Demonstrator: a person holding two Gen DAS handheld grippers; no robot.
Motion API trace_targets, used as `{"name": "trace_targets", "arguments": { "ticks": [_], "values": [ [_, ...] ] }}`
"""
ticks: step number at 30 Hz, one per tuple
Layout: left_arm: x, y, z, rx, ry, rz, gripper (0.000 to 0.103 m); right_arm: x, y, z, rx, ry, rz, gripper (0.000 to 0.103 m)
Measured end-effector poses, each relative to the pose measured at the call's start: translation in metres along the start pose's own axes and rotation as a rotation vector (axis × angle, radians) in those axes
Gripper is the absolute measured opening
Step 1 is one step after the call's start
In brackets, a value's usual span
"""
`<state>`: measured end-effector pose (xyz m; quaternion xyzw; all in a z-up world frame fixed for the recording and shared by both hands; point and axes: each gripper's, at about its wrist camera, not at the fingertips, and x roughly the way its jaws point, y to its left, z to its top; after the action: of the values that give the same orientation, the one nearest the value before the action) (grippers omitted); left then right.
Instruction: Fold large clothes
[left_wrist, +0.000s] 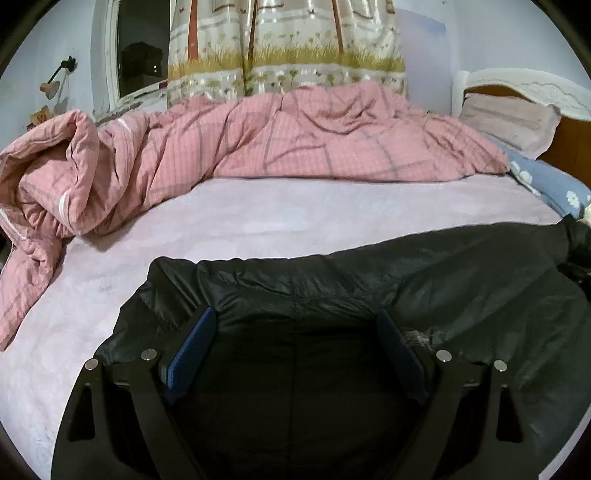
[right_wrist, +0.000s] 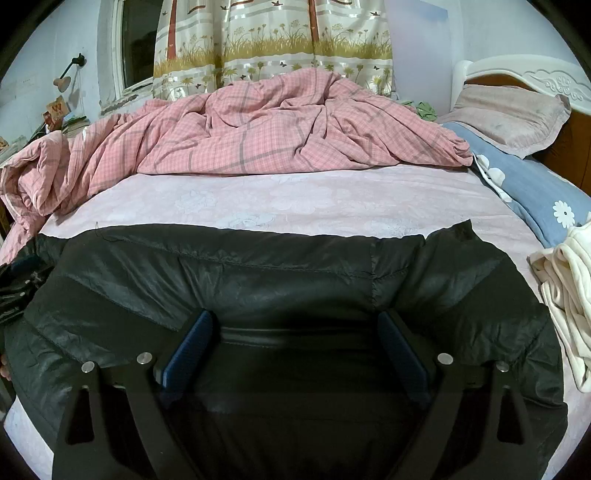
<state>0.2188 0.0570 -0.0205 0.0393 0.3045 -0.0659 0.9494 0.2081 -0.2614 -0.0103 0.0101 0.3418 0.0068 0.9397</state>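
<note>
A large black padded jacket (left_wrist: 424, 273) lies spread across the near part of the pink bed sheet (left_wrist: 258, 218). My left gripper (left_wrist: 295, 321) hovers over the jacket's left part, jaws wide apart, blue pads (left_wrist: 194, 343) clear of the fabric. In the right wrist view the same jacket (right_wrist: 258, 273) fills the foreground, its far edge running straight across the sheet (right_wrist: 295, 203). My right gripper (right_wrist: 295, 321) stands open above the jacket's middle, with nothing pinched between its pads (right_wrist: 188, 347). The other gripper shows dimly at that view's left edge.
A crumpled pink checked duvet (right_wrist: 258, 125) is heaped along the far side of the bed. A blue flowered pillow (right_wrist: 535, 184) and a mauve pillow (right_wrist: 509, 110) lie at the right by the headboard. Cream folded clothes (right_wrist: 569, 295) sit at the right edge. Curtains hang behind.
</note>
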Motion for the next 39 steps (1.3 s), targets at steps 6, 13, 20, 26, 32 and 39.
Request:
{"name": "trace_targets", "arguments": {
  "ticks": [6, 13, 20, 26, 32, 39],
  "values": [
    [-0.073, -0.012, 0.023, -0.038, -0.203, -0.185, 0.080, -0.020, -0.008, 0.000, 0.043, -0.078, 0.010, 0.092],
    [-0.116, -0.097, 0.015, 0.054, -0.121, -0.356, 0.012, -0.066, -0.017, 0.018, 0.083, -0.182, 0.084, 0.092],
    [-0.080, -0.112, -0.029, 0.009, 0.087, -0.396, 0.005, -0.103, -0.015, 0.033, 0.068, -0.248, 0.119, 0.089],
    [-0.045, -0.094, -0.046, -0.114, 0.162, -0.400, 0.004, -0.102, -0.008, 0.033, 0.066, -0.175, 0.189, 0.050],
    [-0.041, -0.097, -0.056, -0.142, 0.156, -0.429, 0.004, -0.082, 0.028, 0.019, 0.070, 0.042, 0.411, 0.012],
    [-0.046, -0.102, -0.059, -0.144, 0.143, -0.406, 0.004, -0.053, 0.080, -0.022, 0.041, 0.251, 0.490, 0.008]
  ]
}}
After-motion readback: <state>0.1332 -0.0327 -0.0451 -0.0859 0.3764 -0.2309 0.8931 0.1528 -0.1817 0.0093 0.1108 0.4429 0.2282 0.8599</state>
